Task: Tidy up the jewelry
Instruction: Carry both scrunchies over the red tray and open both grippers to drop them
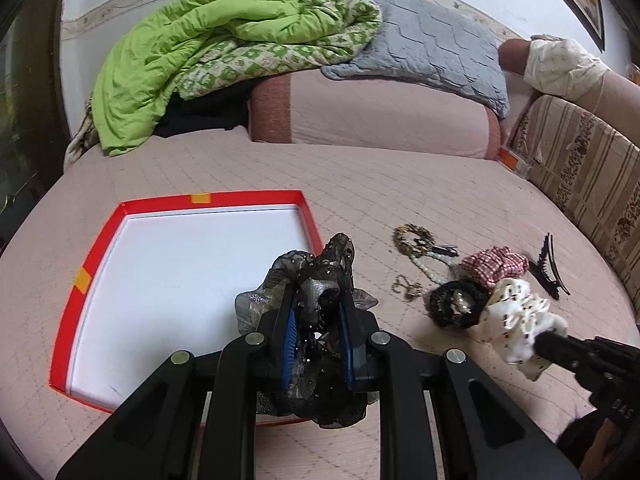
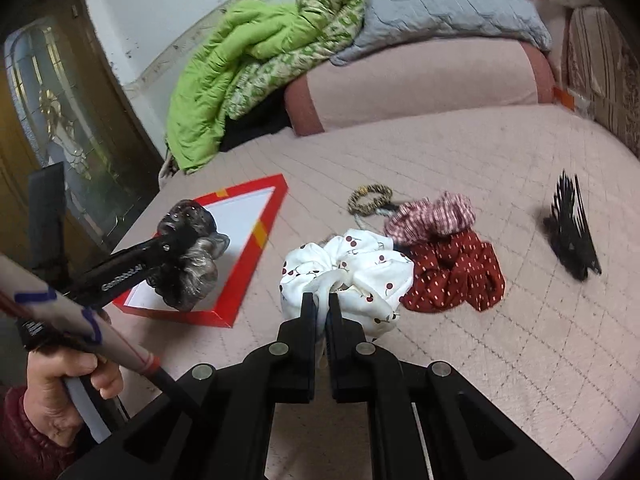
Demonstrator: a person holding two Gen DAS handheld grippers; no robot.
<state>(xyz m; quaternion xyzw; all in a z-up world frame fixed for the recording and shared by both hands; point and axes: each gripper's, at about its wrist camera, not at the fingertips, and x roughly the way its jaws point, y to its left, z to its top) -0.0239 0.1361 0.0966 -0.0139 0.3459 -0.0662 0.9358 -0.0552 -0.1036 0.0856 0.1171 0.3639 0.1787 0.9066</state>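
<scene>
My left gripper (image 1: 318, 300) is shut on a black and grey sheer scrunchie (image 1: 320, 268) and holds it over the right edge of the red box (image 1: 160, 200) with a white inside. The same scrunchie (image 2: 188, 256) hangs over the box (image 2: 256, 240) in the right wrist view. My right gripper (image 2: 320, 300) is shut on the white cherry-print scrunchie (image 2: 352, 272), seen also in the left wrist view (image 1: 516, 316). Beside it lie a pink checked scrunchie (image 2: 432, 212), a red dotted scrunchie (image 2: 456, 276), a black scrunchie (image 1: 456, 304), a pearl string (image 1: 430, 268) and a leopard hair tie (image 2: 368, 196).
A black claw clip (image 2: 572, 232) lies to the right on the pink quilted bed (image 2: 440, 152). A green quilt (image 1: 208, 52), a grey pillow (image 1: 436, 40) and a pink bolster (image 1: 372, 116) lie at the back. A striped cushion (image 1: 588, 180) borders the right side.
</scene>
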